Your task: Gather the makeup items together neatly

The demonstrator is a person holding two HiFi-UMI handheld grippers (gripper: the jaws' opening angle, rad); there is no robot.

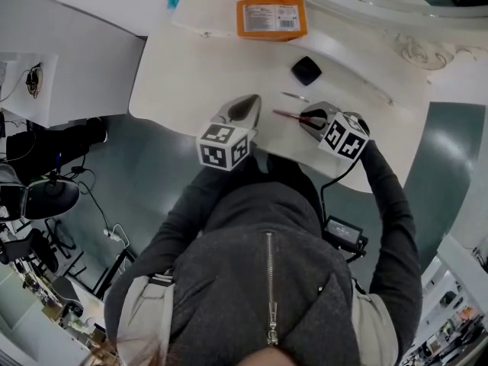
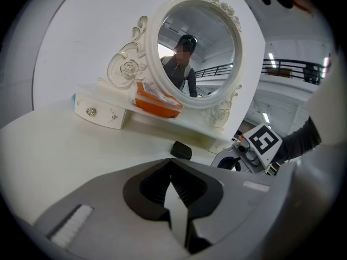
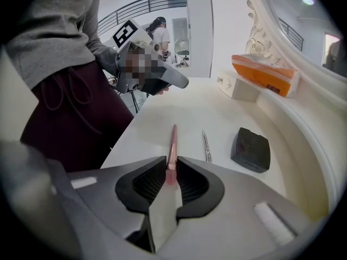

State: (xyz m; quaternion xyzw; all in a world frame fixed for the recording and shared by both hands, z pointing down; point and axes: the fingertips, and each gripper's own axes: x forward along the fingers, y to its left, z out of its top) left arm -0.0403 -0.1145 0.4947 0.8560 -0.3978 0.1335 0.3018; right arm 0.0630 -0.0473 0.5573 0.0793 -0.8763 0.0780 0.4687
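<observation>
- Pink makeup pencil [image 3: 173, 142]: my right gripper [image 3: 171, 164] pinches its near end between the fingertips. The rest of it points out over the white table [image 1: 183, 75], close to the front edge. I cannot tell whether its far tip rests on the top.
- My left gripper [image 2: 172, 169] hovers over the same front edge, just to the left of the pencil. Its fingers are pressed together at the tips, with nothing between them.
- A thin silver stick [image 3: 206, 147] lies flat just to the right of the pencil and roughly parallel to it, apart from it.
- A black compact [image 3: 250, 149] lies closed farther right, toward the back of the table.
- An orange packet [image 1: 271, 17] sits on the raised base under the round mirror [image 2: 198, 53], well apart from the other three items, with a small white drawer [image 3: 238, 88] just beside it.
- The table top is pale and smooth, and its front edge curves round close to my body.
- Bare table runs from my left gripper to the left corner and back to the drawer.
- Beyond the left edge is grey-green floor [image 1: 145, 174], with cables and dark equipment farther left.
</observation>
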